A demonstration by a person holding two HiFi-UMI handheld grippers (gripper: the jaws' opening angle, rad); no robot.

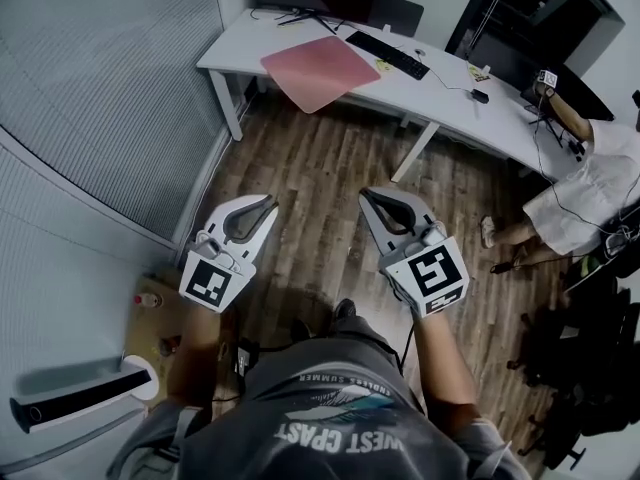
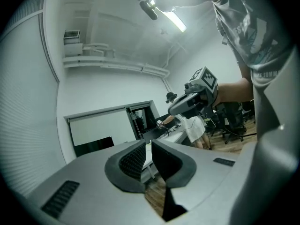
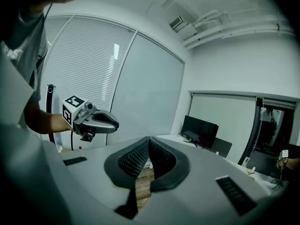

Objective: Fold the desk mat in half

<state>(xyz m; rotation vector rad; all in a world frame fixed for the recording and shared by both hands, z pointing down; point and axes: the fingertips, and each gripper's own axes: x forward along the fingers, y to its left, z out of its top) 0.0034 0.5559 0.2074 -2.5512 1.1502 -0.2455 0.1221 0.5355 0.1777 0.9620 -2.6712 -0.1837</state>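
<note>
1. Left claw [image 1: 266,204]: pads drawn together, only a hairline slit between them, nothing gripped. Right claw [image 1: 368,197]: pads fully together, also empty. Both are held side by side over the brown wood-plank floor [image 1: 320,178].
2. The pink rectangular desk mat [image 1: 320,68] lies flat and unfolded, well ahead of both claw tips, on the long white desk [image 1: 450,93]. One corner looks to hang past the desk edge nearest the claws. A black keyboard [image 1: 388,54] sits just beyond the mat, off toward the right claw's side.
3. My read: folding hasn't begun. The step in hand is the approach.
4. To do it well, I'd carry both claws up to the desk before opening them. Then I'd part the pads and take two corners of one short edge, one per claw.
5. The overhanging corner looks the easiest first pinch, since a pad can slide under it.
6. The mat looks thin and floppy, so I'd lift both corners evenly to stop the fold skewing.
7. Risk: sweeping the lifted edge into the keyboard. I'd fold away from it if space allows.
</note>
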